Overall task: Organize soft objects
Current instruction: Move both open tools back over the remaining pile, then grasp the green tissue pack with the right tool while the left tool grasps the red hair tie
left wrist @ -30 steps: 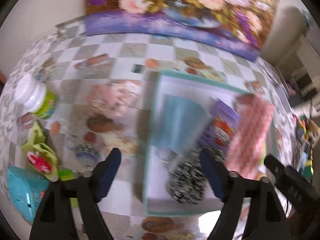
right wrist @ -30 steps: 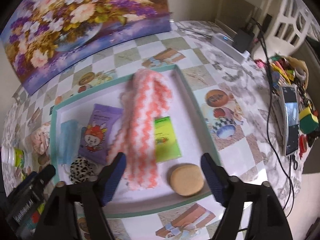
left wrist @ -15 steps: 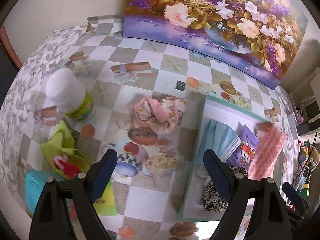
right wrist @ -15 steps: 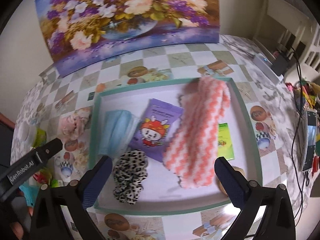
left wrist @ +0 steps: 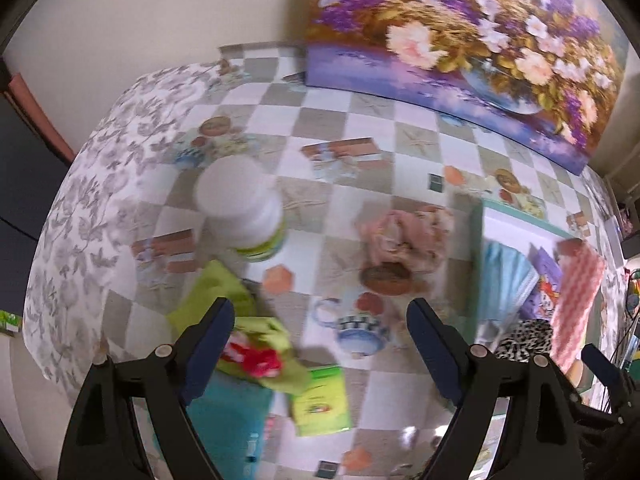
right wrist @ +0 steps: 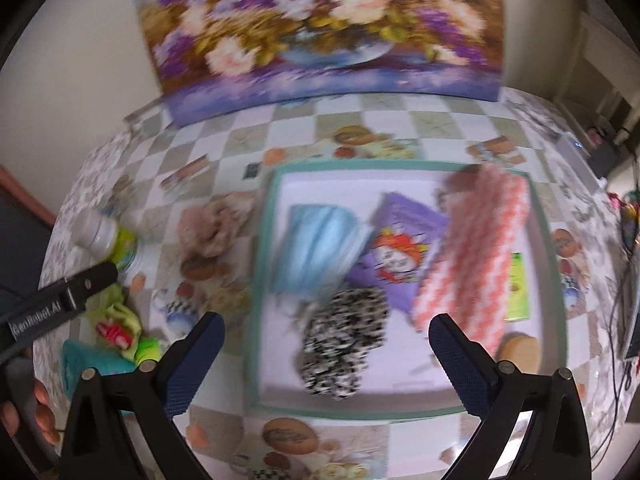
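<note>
While both gape, tray (right wrist: pixel 260 240) filled

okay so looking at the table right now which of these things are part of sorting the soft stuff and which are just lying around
Job: tray, blue face mask, leopard scrunchie, pink zigzag cloth, pink crumpled cloth, green cloth.

Lying about: white bottle, flower painting, phone.
</note>
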Action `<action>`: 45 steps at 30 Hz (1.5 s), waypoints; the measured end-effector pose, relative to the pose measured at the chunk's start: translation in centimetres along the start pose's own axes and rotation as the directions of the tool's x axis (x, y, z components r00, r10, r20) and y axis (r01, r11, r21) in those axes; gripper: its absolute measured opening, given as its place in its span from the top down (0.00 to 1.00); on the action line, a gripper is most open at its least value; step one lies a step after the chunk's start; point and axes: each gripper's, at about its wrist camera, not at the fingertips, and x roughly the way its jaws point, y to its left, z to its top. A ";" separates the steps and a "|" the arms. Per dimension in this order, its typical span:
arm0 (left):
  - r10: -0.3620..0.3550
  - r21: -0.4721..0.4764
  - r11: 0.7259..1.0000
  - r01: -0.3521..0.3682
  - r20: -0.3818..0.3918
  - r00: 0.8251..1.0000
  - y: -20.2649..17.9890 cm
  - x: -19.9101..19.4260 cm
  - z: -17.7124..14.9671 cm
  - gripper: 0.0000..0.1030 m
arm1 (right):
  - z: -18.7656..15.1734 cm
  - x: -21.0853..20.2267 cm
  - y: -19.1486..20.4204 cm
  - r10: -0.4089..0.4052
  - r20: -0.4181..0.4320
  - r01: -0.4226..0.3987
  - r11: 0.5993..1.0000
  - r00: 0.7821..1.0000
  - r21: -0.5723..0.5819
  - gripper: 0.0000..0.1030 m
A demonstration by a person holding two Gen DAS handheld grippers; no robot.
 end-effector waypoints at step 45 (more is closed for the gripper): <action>-0.015 -0.233 0.972 -0.013 -0.118 0.993 14.2 4.5 -3.0 0.14 | -7.4 10.0 16.7 0.129 -0.302 -0.233 0.911 0.945 -0.340 0.00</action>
